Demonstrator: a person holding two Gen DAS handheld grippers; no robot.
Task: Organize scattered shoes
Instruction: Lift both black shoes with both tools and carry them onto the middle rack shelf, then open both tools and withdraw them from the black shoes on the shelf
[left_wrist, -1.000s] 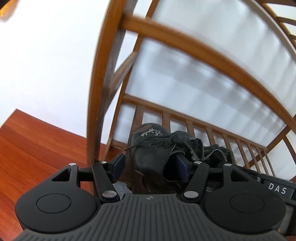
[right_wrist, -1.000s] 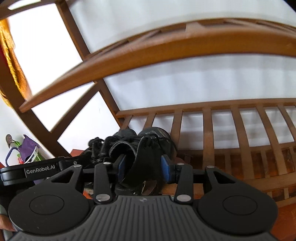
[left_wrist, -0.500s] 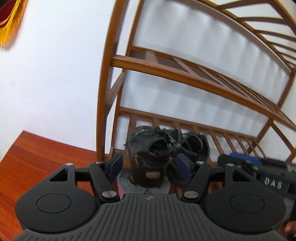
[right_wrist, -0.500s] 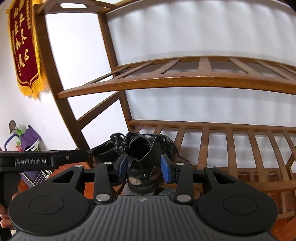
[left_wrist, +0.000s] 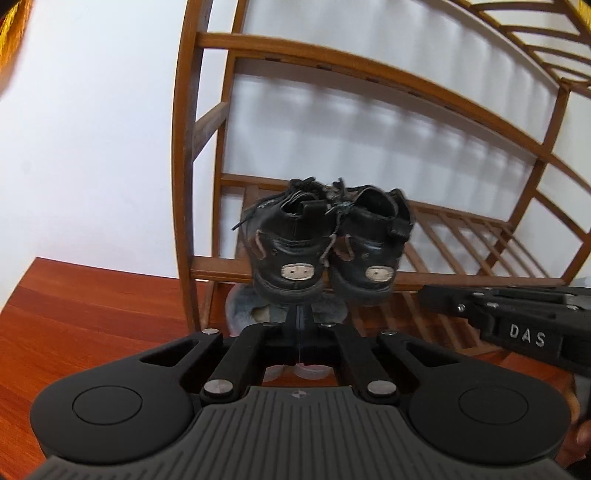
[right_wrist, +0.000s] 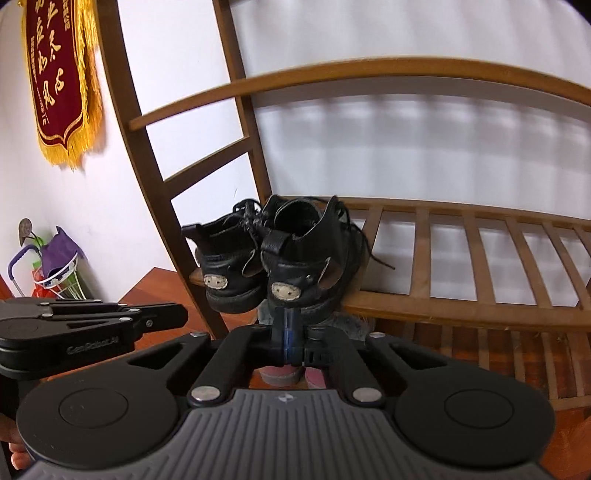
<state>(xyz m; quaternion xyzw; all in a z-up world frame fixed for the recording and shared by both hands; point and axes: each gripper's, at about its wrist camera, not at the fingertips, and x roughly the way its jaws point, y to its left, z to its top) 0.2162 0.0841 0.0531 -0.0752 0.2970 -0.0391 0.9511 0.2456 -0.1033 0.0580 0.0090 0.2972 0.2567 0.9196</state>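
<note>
Black leather lace-up shoes (left_wrist: 325, 243), a scuffed pair, sit side by side on the slatted wooden shoe rack (left_wrist: 461, 236), parked at the left end of a low shelf with their heels hanging over the front rail. From the left gripper (left_wrist: 300, 325), whose fingers are pinched fully together with nothing between them, the pair sits at about 12 o'clock, just ahead. The right gripper (right_wrist: 289, 334) is closed up empty too, the shoes (right_wrist: 273, 258) at its 12 o'clock. A red banner with gold fringe (right_wrist: 61, 74) hangs at 10 o'clock.
</note>
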